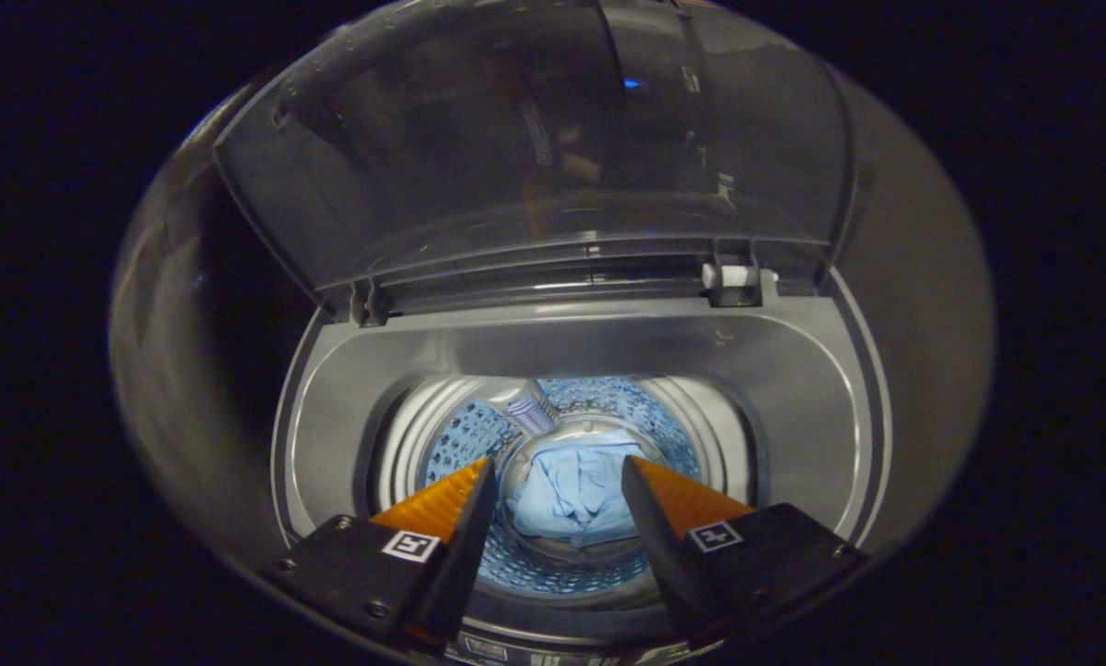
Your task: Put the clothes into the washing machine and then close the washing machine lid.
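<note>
I look down into a grey top-loading washing machine (793, 388). A crumpled light-blue garment (567, 490) lies at the bottom of its perforated drum (460, 435), well below and beyond my fingers. My gripper (558, 472) hovers over the drum's mouth, open, with nothing between its fingers. The smoky transparent lid (534, 157) stands raised on its hinges at the back of the opening, tilted up and away from me.
Two lid hinges (733, 282) sit along the rear rim of the machine. The grey top deck (331, 416) rings the drum mouth. Around the machine it is dark.
</note>
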{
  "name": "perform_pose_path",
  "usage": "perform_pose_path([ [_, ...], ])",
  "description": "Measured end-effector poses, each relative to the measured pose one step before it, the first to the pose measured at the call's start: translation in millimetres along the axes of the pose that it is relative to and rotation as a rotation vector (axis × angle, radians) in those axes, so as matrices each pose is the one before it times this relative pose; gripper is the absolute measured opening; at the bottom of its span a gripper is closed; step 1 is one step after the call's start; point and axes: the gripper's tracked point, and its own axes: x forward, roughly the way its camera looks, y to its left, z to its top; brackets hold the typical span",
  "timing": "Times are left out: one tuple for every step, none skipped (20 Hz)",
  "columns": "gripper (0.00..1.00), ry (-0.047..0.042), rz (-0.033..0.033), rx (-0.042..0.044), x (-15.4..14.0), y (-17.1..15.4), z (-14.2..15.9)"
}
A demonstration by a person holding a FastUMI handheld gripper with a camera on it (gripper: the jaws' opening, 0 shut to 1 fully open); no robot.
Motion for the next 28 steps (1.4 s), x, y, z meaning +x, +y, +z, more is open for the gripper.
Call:
perform_pose_path([
  [0.89, -0.00447, -0.01086, -0.00099, -6.22, -0.32, -2.41],
  [0.94, -0.00250, -0.00302, 0.00083, -5.99, 3.51, -2.74],
  [1.00, 0.00085, 0.00044, -0.00055, -6.94, 1.44, -1.22],
  [1.00, -0.01082, -0.00783, -0.00010, -6.10, 1.40, 0.30],
  [0.98, -0.01797, -0.01858, -0.01271, -5.96, 0.26, 1.16],
  [0.98, -0.02706, -0.03672, -0.01546, -8.85, -2.83, 3.41],
  [0.98, -0.02003, -0.02884, -0.01474, -11.19, -1.77, 3.26],
  [0.98, -0.03027, -0.00406, -0.00352, -9.41, 2.65, 6.45],
  [0.98, -0.02800, 0.00752, 0.00463, -10.60, 6.39, 4.49],
  [0.99, -0.03377, 0.00352, 0.01065, -10.52, 4.43, 8.23],
  [0.98, -0.03751, -0.00916, 0.01116, -7.48, 0.30, 8.80],
  [0.98, -0.03532, -0.01173, 0.00519, -9.08, 1.29, 9.43],
  [0.98, -0.04043, -0.01062, 0.00057, -5.32, -1.40, 10.28],
  [0.98, -0.04153, -0.01162, -0.00426, -9.53, 2.14, 13.35],
  [0.98, -0.05362, -0.01271, -0.00844, -9.85, 2.39, 15.58],
  [0.98, -0.04931, -0.00976, -0.01230, -5.67, 0.74, 15.51],
  [0.98, -0.05265, -0.00651, -0.00915, -5.60, 0.78, 15.44],
  [0.98, -0.05856, -0.00072, -0.00821, -5.11, 1.67, 17.52],
  [0.98, -0.06679, -0.00341, -0.00599, -4.07, 2.75, 20.16],
  [0.97, -0.06136, 0.00032, -0.00510, -1.64, 2.58, 19.82],
  [0.97, -0.05367, 0.02847, -0.00743, -3.31, 5.99, 18.66],
  [0.97, -0.04716, 0.04373, -0.00478, -0.12, 9.98, 17.01],
  [0.97, -0.05214, 0.02631, -0.01520, -1.21, 5.94, 16.64],
  [0.97, -0.04564, -0.00428, -0.02726, 4.74, -1.89, 14.85],
  [0.97, -0.03334, -0.02724, -0.02778, 8.57, -8.22, 12.41],
  [0.97, -0.02580, -0.03140, -0.00944, 7.62, -7.87, 13.28],
  [0.97, -0.02753, -0.01492, 0.01153, 7.26, -5.96, 12.17],
  [0.97, -0.02856, -0.00529, 0.03023, 3.26, 5.33, -0.76],
])
